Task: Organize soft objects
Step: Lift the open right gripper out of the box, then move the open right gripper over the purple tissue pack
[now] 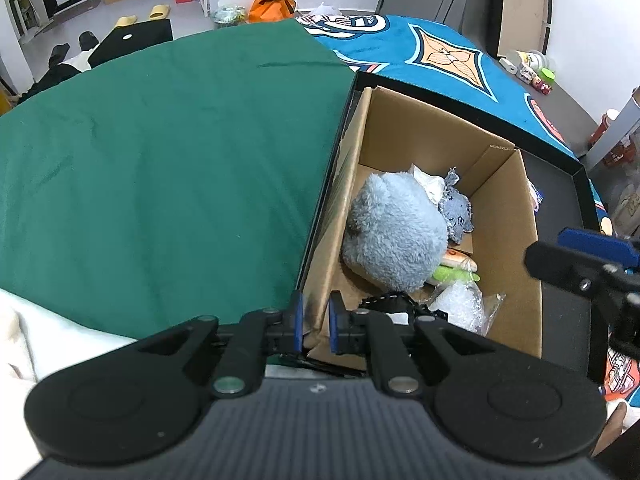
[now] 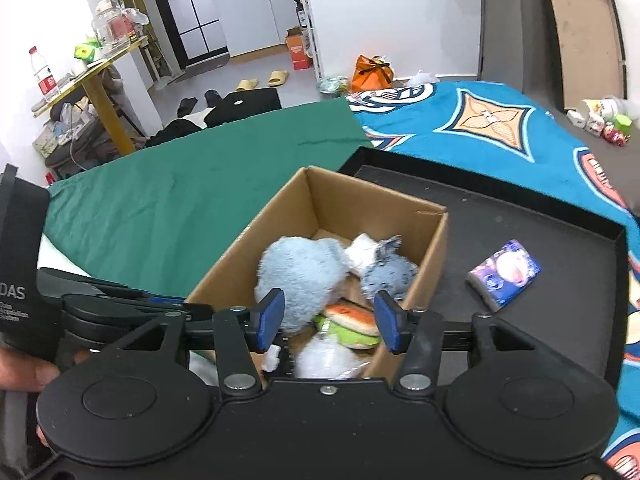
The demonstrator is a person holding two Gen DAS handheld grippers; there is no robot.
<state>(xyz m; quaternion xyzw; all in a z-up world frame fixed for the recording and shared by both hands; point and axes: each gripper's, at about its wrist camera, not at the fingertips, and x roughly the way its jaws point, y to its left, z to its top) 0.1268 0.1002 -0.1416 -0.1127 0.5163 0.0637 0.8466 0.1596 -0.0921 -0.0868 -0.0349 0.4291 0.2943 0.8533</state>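
On the bed, a black tray keeps the cardboard box level; plush toys etc. already sit inside, tissue pack left out. Left gripper fingers pinch the box wall, prob. steadying it; right gripper fingers spread w/ nothing between, above the box.

Both wrist cams look down, close, into cardboard box (shared).
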